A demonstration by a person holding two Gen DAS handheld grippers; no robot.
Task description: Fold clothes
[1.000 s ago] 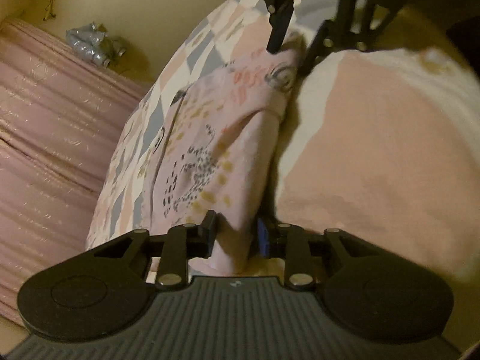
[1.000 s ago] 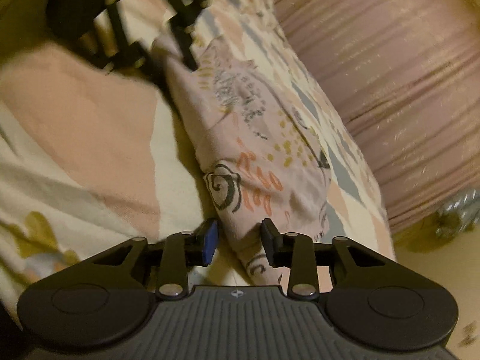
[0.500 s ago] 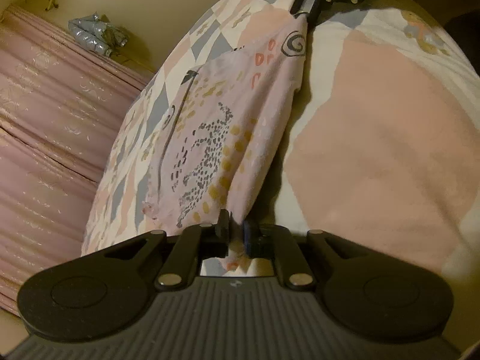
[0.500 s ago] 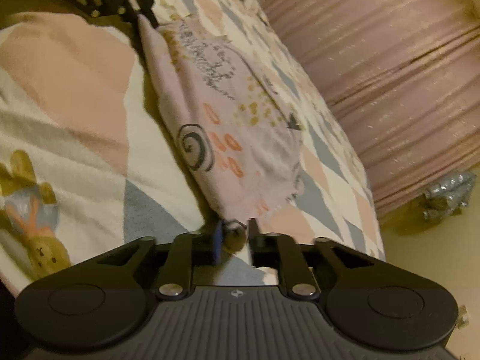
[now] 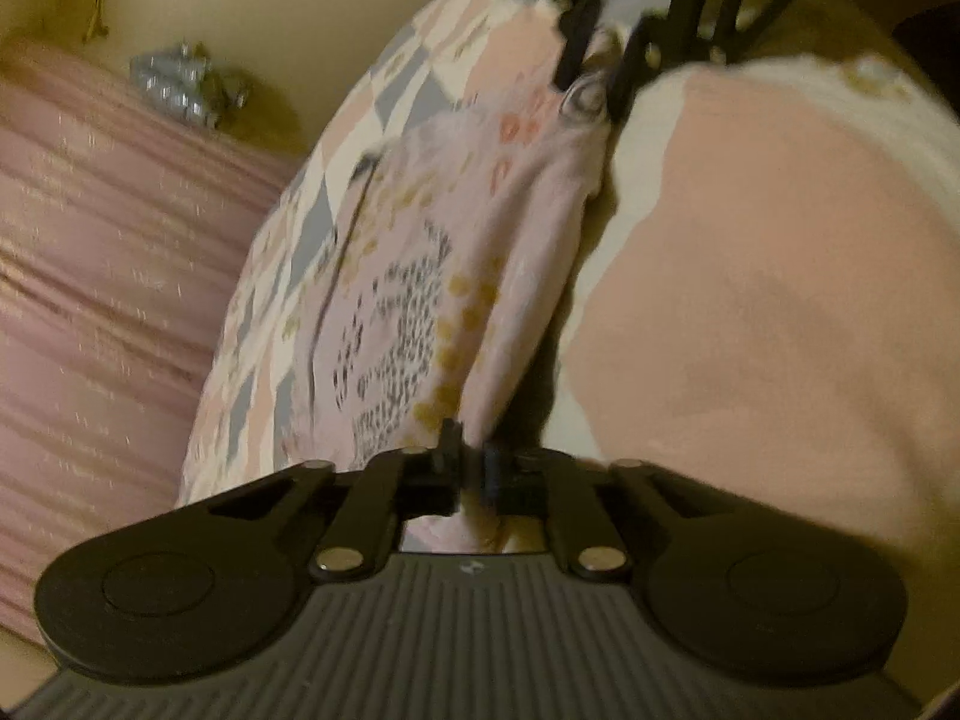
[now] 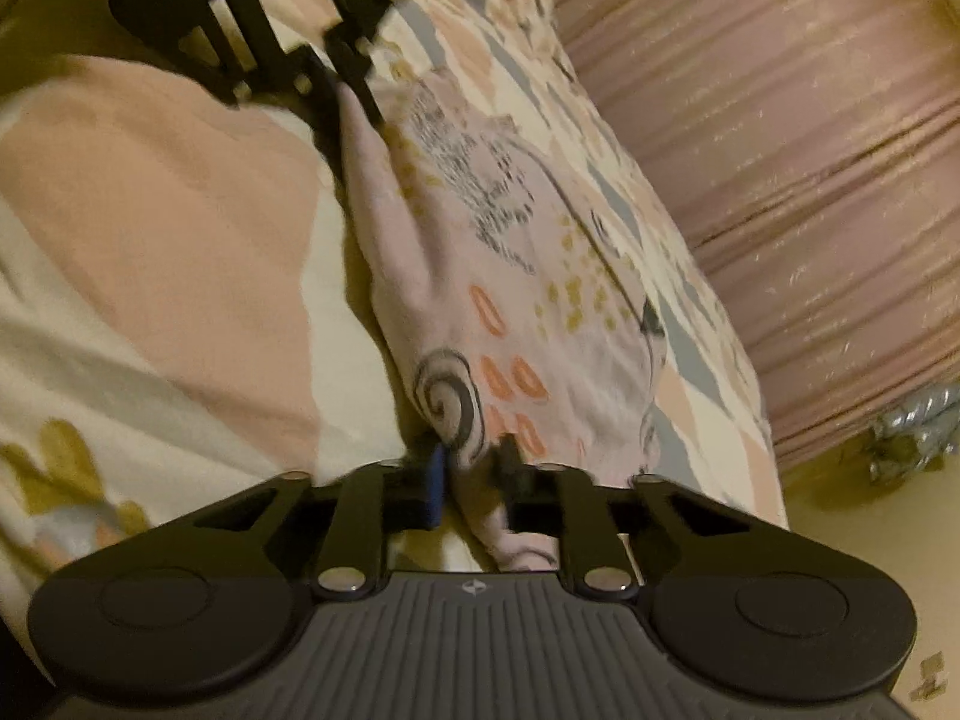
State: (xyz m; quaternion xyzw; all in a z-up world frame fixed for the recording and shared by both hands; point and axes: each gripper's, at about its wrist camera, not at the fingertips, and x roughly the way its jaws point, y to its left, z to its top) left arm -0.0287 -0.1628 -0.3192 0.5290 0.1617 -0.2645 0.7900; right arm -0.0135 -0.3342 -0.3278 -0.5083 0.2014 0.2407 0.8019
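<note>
A pale pink garment (image 5: 432,276) printed with speckled animals, orange marks and a grey spiral lies along the bed, held up at both ends. In the left wrist view my left gripper (image 5: 471,462) is shut on its near end, jaws almost touching through the cloth. My right gripper (image 5: 594,78) grips the far end by the spiral. From the right wrist view, the garment (image 6: 510,276) runs away from my right gripper (image 6: 474,471), whose jaws pinch a thick bunch of cloth. The left gripper (image 6: 354,96) holds the far end. This view is blurred.
The bed is covered by a quilt (image 5: 750,240) of pink, white and grey patches. Beside the bed hangs pleated pink fabric (image 6: 810,150). A crumpled silver object (image 5: 180,90) lies on the yellowish floor by that fabric.
Both grippers went from open around the garment's ends to shut on them. They drew apart and stretched the cloth, then came closer together again.
</note>
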